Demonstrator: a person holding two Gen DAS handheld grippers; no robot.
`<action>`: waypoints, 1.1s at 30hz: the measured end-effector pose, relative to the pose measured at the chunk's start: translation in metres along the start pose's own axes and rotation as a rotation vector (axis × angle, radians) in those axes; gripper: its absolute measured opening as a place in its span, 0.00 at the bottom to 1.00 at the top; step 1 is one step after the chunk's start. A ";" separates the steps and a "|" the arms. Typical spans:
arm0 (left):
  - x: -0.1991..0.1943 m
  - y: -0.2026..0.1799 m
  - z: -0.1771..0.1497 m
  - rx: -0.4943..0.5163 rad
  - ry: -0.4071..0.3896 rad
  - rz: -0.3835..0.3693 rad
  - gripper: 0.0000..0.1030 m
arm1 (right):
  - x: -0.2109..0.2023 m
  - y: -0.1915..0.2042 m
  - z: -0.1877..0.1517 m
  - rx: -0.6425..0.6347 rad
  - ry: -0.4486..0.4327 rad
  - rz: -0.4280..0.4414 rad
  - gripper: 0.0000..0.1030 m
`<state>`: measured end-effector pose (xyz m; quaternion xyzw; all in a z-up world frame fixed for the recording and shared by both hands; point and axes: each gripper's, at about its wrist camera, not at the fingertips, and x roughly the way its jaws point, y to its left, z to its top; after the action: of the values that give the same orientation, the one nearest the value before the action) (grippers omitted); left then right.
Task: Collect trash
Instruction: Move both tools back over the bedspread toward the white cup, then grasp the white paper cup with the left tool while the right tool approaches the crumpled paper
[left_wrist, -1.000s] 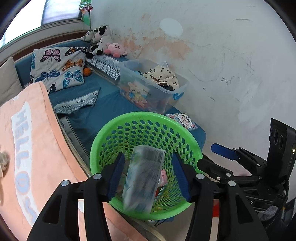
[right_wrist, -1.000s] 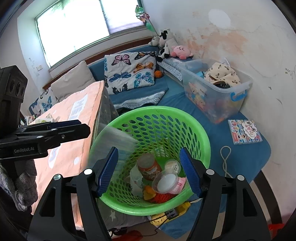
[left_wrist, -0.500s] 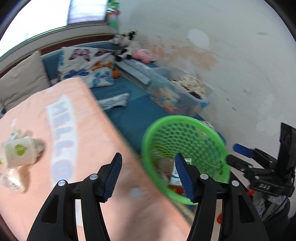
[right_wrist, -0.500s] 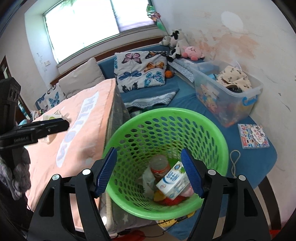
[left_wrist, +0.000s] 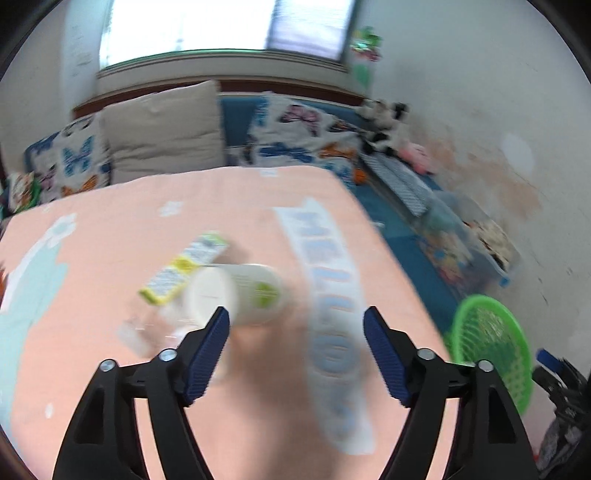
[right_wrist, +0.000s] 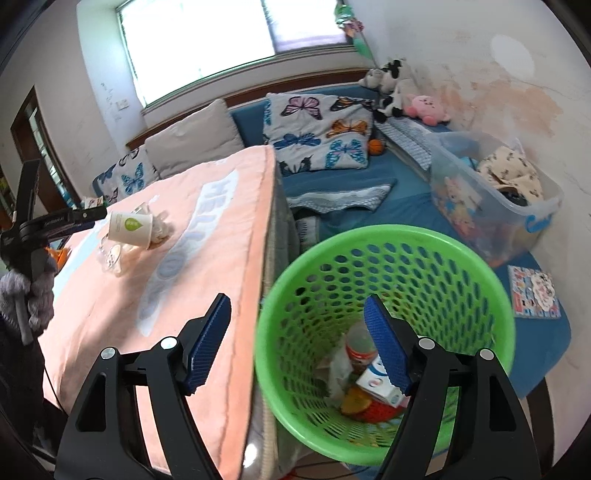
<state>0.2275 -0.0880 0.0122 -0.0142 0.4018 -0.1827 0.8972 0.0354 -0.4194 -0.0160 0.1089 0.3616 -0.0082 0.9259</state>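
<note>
My left gripper (left_wrist: 295, 314) hovers over the peach blanket (left_wrist: 110, 369), jaws opening with nothing between them. Just beyond its left finger a white paper cup (left_wrist: 236, 291) lies on its side, beside a yellow-and-white carton (left_wrist: 184, 269) and a clear wrapper (left_wrist: 136, 332); this view is blurred. The green mesh basket (right_wrist: 369, 236) stands against the bed's side. My right gripper (right_wrist: 297, 306) hangs over the basket's near rim, jaws opening and empty. Inside lie a jar (right_wrist: 358, 343), a white carton (right_wrist: 376, 380) and other scraps. The cup (right_wrist: 129, 229) also shows in the right wrist view, next to the left gripper (right_wrist: 74, 218).
A clear storage bin (right_wrist: 498, 206) of clothes and toys sits on the blue mattress (right_wrist: 406, 206) behind the basket. Butterfly pillows (right_wrist: 317, 136) and plush toys (right_wrist: 428, 107) line the back. A sticker book (right_wrist: 535, 291) lies right of the basket.
The left gripper let a carton drop into the basket, then swung left over the bed to the cup, its jaws widening. The right gripper drifted slightly left above the basket.
</note>
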 end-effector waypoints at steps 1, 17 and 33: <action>0.003 0.011 0.002 -0.020 0.003 0.008 0.73 | 0.003 0.003 0.001 -0.005 0.004 0.006 0.73; 0.047 0.056 0.013 -0.029 0.038 -0.011 0.78 | 0.042 0.046 0.016 -0.070 0.047 0.057 0.73; 0.049 0.054 0.010 -0.033 0.029 -0.048 0.54 | 0.070 0.080 0.035 -0.127 0.063 0.111 0.73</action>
<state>0.2818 -0.0554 -0.0258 -0.0361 0.4173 -0.1975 0.8863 0.1178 -0.3443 -0.0225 0.0700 0.3840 0.0693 0.9181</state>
